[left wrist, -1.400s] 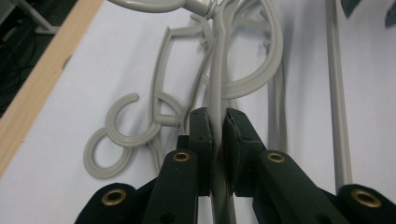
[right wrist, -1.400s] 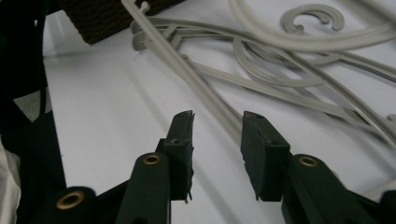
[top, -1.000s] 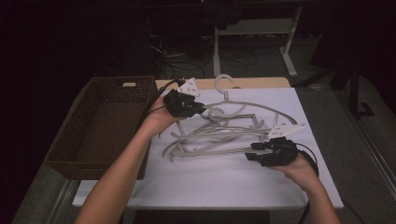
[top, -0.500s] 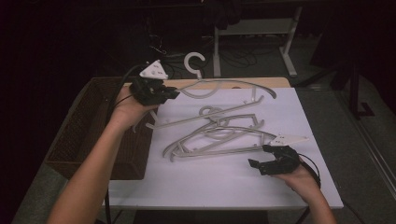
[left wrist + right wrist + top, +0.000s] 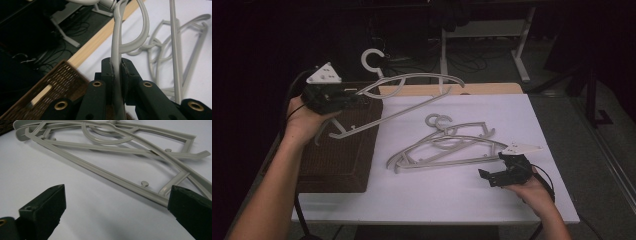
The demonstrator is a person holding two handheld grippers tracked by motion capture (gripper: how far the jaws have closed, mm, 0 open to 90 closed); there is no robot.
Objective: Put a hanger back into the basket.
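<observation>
High view is showing the left gripper (image 5: pixel 343 98) clamping a grey hanger (image 5: pixel 412 95) over the basket (image 5: pixel 337 155) at far left. It should lower level before letting go. The right gripper (image 5: pixel 494 176), jaws just opening and empty, is resting near the remaining hangers (image 5: pixel 447 147).

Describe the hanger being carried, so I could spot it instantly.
Find the brown wicker basket at the white table's left. Above it, the left gripper grips a grey plastic hanger. It alone is airborne; the other hangers lie piled mid-table.
</observation>
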